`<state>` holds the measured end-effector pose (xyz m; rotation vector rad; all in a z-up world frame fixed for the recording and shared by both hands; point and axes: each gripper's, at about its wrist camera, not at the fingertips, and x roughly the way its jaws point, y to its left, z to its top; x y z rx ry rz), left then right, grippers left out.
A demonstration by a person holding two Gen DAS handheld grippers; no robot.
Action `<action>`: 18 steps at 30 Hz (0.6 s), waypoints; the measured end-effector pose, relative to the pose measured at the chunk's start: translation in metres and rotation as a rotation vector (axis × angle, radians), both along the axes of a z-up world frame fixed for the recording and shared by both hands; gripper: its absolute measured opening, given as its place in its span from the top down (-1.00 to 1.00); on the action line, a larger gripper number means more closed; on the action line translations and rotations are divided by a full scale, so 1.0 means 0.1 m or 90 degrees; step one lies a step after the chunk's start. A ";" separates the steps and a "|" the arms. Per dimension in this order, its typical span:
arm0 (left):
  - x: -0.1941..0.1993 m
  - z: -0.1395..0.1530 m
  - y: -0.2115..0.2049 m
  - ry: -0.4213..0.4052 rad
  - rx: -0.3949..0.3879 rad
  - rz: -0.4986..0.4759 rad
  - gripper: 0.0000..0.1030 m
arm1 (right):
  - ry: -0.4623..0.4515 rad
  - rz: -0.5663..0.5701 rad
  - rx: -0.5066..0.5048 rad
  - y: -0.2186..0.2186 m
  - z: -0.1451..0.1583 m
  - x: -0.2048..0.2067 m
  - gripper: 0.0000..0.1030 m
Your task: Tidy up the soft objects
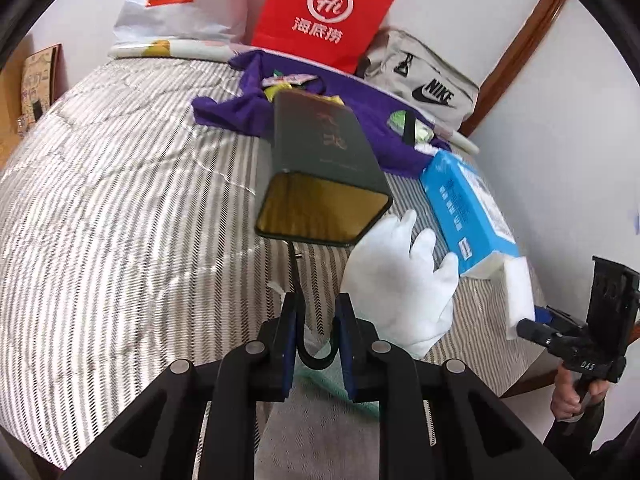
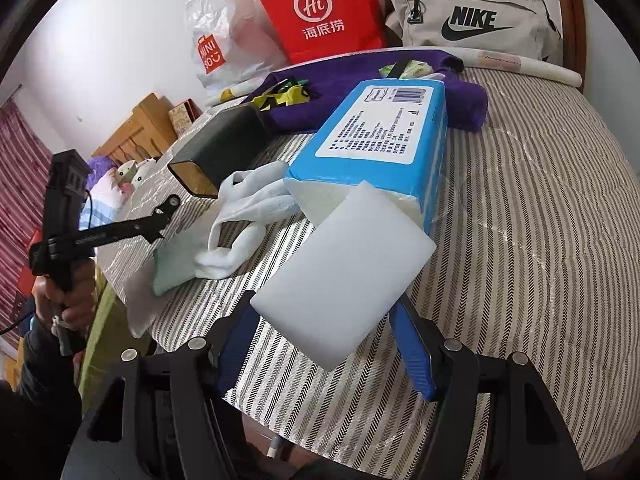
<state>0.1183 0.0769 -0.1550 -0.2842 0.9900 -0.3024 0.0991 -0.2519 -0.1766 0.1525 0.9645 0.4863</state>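
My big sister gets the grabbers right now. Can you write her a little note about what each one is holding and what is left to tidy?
Left gripper: open, holding nothing; a black cable loops between its fingers.
Right gripper: shut on the white foam block, lifted in front of the blue tissue pack.
On the striped bed: the white glove, a pale green cloth beside it, and the dark green box lying on its side with its open end facing the grippers.
Done: the foam block is picked up.
Left: place the foam block, then probably sort the glove and the cloth.
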 end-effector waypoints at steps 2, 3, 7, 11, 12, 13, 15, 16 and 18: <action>-0.02 0.05 0.04 -0.009 -0.007 0.002 0.66 | 0.000 0.001 -0.004 0.02 0.02 0.01 -0.28; -0.03 0.09 0.07 -0.012 -0.009 0.008 0.66 | -0.001 0.001 -0.007 0.03 0.03 0.01 -0.28; -0.05 0.21 0.15 -0.027 -0.023 0.022 0.66 | -0.004 0.002 -0.020 0.05 0.07 0.02 -0.28; -0.03 0.32 0.17 -0.037 -0.021 0.021 0.66 | -0.001 -0.001 -0.025 0.07 0.10 0.03 -0.27; -0.03 0.34 0.17 -0.040 -0.019 0.024 0.66 | -0.004 -0.001 -0.025 0.07 0.13 0.03 -0.27; -0.02 0.36 0.18 -0.042 -0.018 0.028 0.66 | -0.008 0.001 -0.025 0.08 0.15 0.03 -0.27; 0.01 0.38 0.21 -0.039 -0.027 0.034 0.66 | -0.013 0.003 -0.027 0.09 0.19 0.02 -0.27; 0.03 0.40 0.22 -0.040 -0.031 0.037 0.66 | -0.017 0.005 -0.028 0.10 0.22 0.02 -0.27; 0.07 0.42 0.23 -0.037 -0.037 0.037 0.66 | -0.023 0.007 -0.030 0.11 0.27 0.02 -0.27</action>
